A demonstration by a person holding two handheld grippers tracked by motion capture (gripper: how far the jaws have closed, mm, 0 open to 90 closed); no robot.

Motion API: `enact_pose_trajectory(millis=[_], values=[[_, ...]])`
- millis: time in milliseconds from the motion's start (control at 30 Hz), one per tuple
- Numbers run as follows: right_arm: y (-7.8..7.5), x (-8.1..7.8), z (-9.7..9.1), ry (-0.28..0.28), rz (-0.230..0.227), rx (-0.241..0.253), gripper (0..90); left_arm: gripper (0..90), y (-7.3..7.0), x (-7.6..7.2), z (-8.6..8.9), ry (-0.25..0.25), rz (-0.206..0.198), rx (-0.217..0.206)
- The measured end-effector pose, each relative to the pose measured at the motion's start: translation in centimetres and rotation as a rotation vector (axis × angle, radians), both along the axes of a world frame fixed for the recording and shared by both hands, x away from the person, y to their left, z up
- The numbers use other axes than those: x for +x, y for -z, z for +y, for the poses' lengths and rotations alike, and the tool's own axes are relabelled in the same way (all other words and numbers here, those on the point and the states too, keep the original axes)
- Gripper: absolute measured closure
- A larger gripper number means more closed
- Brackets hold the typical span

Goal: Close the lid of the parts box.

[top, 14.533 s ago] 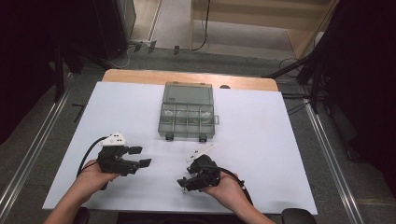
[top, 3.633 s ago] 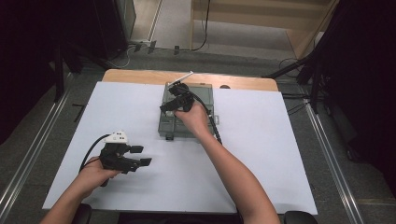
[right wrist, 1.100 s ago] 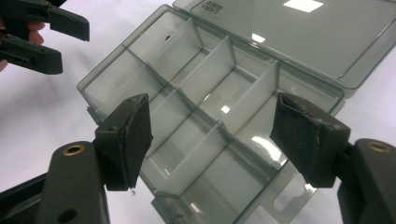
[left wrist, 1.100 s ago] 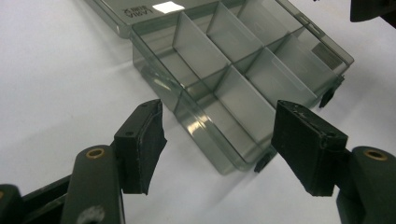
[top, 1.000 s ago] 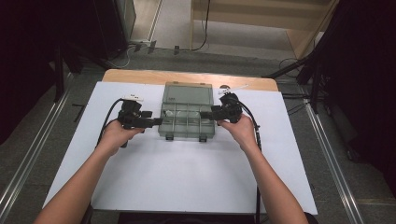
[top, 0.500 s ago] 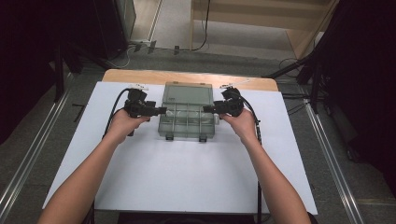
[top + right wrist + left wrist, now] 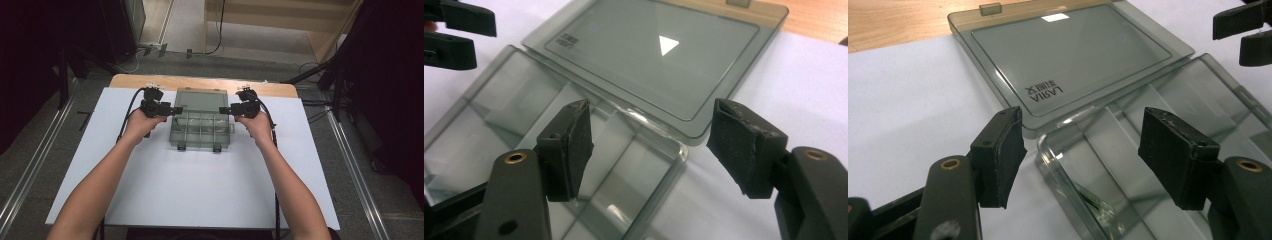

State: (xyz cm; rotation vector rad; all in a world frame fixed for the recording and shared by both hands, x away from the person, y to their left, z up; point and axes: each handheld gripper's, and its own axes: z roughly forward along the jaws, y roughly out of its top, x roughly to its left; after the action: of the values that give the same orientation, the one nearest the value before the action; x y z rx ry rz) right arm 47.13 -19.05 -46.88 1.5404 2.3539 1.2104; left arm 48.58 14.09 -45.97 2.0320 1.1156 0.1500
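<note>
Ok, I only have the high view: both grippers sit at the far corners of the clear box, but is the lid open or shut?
Observer: Open. In the left gripper view the lid lies flat behind the box.
Operator: Is the left gripper gripping anything?
Observer: No. The left gripper has its jaws open astride the box's corner wall, pads clear.
Operator: And the right gripper?
Observer: The right gripper is also open, astride the opposite corner; its jaws have just been closing.

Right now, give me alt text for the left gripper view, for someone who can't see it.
The left gripper, its two black jaws open, points at the near corner of a clear plastic compartment box whose smoky lid lies open flat behind it on a white table cover. The right gripper shows at the upper right corner.
</note>
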Motion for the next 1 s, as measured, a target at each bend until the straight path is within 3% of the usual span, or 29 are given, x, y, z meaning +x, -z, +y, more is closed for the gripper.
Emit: enact_pose_trajectory(millis=[67, 133, 300, 500, 700, 900, 1000], values=[[0.2, 0.4, 0.1, 0.010, 0.008, -0.002, 34.9, 33.9, 0.2, 0.5, -0.2, -0.013, -0.001, -0.003], [0.4, 0.8, 0.2, 0.024, 0.013, -0.003, 34.8, 34.1, 0.3, 0.8, -0.2, -0.036, -0.002, -0.032], [0.8, 1.6, 0.5, 0.050, 0.016, -0.028, 34.7, 34.1, 0.9, 1.8, -0.4, -0.067, 0.011, -0.014], [1.4, 2.3, 1.1, 0.064, 0.040, -0.024, 33.9, 34.2, 1.6, 2.7, -1.0, -0.111, 0.010, 0.016], [1.6, 2.8, 1.6, 0.094, 0.037, -0.043, 33.5, 34.2, 2.4, 3.2, -1.5, -0.138, 0.042, 0.030], [2.4, 3.1, 1.8, 0.110, 0.051, -0.055, 32.7, 34.3, 3.0, 3.5, -1.8, -0.152, 0.059, 0.018], [2.7, 3.3, 1.6, 0.113, 0.059, -0.034, 32.3, 34.3, 3.3, 3.7, -1.8, -0.162, 0.067, 0.012]])
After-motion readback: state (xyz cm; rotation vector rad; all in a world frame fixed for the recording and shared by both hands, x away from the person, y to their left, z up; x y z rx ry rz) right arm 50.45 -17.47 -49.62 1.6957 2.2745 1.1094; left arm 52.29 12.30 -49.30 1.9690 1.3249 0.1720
